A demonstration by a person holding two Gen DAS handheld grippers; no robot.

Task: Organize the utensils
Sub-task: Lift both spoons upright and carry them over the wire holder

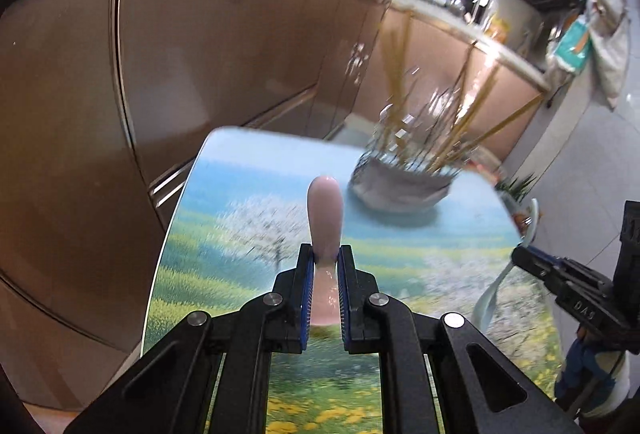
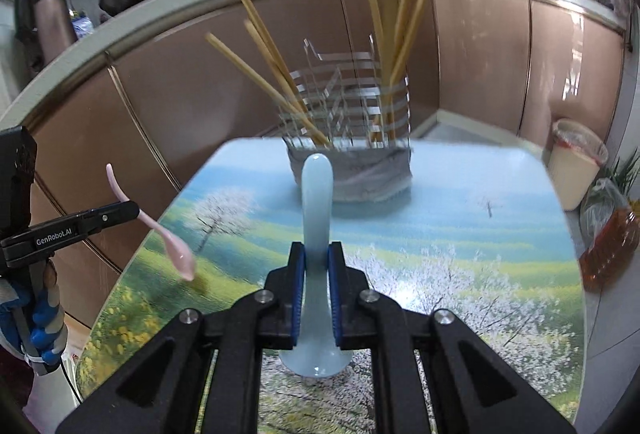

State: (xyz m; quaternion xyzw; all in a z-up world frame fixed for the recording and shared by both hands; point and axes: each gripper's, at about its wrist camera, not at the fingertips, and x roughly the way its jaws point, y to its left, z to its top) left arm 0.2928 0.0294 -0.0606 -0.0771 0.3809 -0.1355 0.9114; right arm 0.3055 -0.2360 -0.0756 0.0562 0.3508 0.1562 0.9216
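2 spoons up, holder at the tabletop's far edge.
my left gripper (image 1: 325,260) pinches the pink spoon (image 1: 325,212), right gripper (image 2: 316,256) the blue spoon (image 2: 316,194); either could snag chopsticks (image 2: 276,74) in the holder (image 2: 360,174).

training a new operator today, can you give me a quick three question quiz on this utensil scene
1. True or false: the left gripper is shut on a pink spoon.
2. Which colour is the spoon in the right gripper? A) white B) light blue C) green
3. Fill in: the chopsticks stand in a wire ____ at the far end of the table.

Key:
1. True.
2. B, the light blue spoon.
3. Utensil holder.
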